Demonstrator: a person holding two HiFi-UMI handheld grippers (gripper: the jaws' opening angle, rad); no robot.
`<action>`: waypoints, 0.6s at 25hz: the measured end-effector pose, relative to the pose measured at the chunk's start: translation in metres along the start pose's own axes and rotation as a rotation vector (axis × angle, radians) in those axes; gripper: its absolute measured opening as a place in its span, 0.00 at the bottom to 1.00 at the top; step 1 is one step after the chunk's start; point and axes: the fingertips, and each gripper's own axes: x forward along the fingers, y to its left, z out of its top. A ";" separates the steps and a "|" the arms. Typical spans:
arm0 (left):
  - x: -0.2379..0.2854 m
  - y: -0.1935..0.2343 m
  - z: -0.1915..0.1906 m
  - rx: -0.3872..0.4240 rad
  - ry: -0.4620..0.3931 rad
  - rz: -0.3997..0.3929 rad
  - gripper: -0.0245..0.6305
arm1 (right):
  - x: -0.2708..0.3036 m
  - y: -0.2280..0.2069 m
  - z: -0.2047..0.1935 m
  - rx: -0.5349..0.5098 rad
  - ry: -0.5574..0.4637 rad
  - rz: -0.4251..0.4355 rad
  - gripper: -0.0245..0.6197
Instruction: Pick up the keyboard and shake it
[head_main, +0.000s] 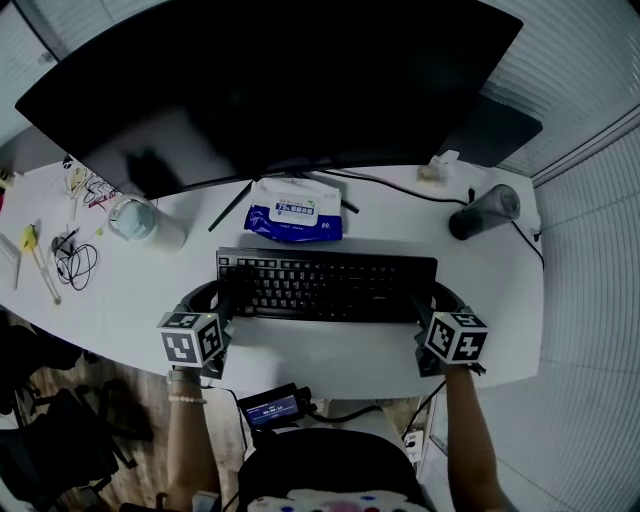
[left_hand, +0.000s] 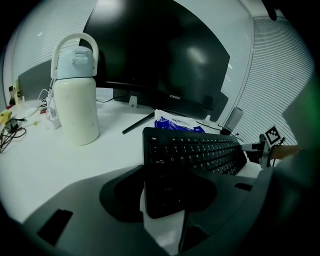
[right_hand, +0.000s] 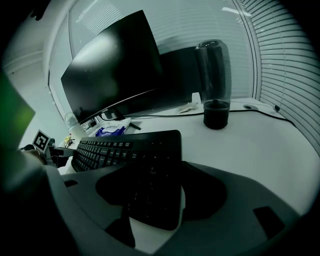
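A black keyboard (head_main: 330, 285) lies lengthways across the white desk (head_main: 330, 362), low over it or resting on it; I cannot tell which. My left gripper (head_main: 232, 297) holds its left end, and in the left gripper view that end (left_hand: 172, 192) sits between the jaws (left_hand: 175, 202). My right gripper (head_main: 425, 308) holds the right end, which fills the gap between its jaws (right_hand: 155, 197) in the right gripper view, with the keys (right_hand: 115, 147) running off to the left. Both grippers point steeply down and inward.
A big dark curved monitor (head_main: 270, 80) stands behind the keyboard. A blue pack of wipes (head_main: 295, 215) lies just beyond it. A white bottle with a handle (left_hand: 75, 95) stands at the left, a dark tumbler (right_hand: 216, 85) with a cable at the right. Loose cables (head_main: 75, 262) lie far left.
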 end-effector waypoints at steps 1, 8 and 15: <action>0.001 0.000 -0.001 -0.002 0.002 0.001 0.30 | 0.002 -0.001 -0.001 0.004 0.003 0.001 0.48; 0.007 0.004 -0.002 -0.019 0.010 0.015 0.30 | 0.013 -0.003 -0.005 0.027 0.023 0.007 0.48; 0.008 0.004 -0.001 -0.029 -0.003 0.039 0.30 | 0.013 -0.004 -0.004 0.029 0.012 -0.003 0.48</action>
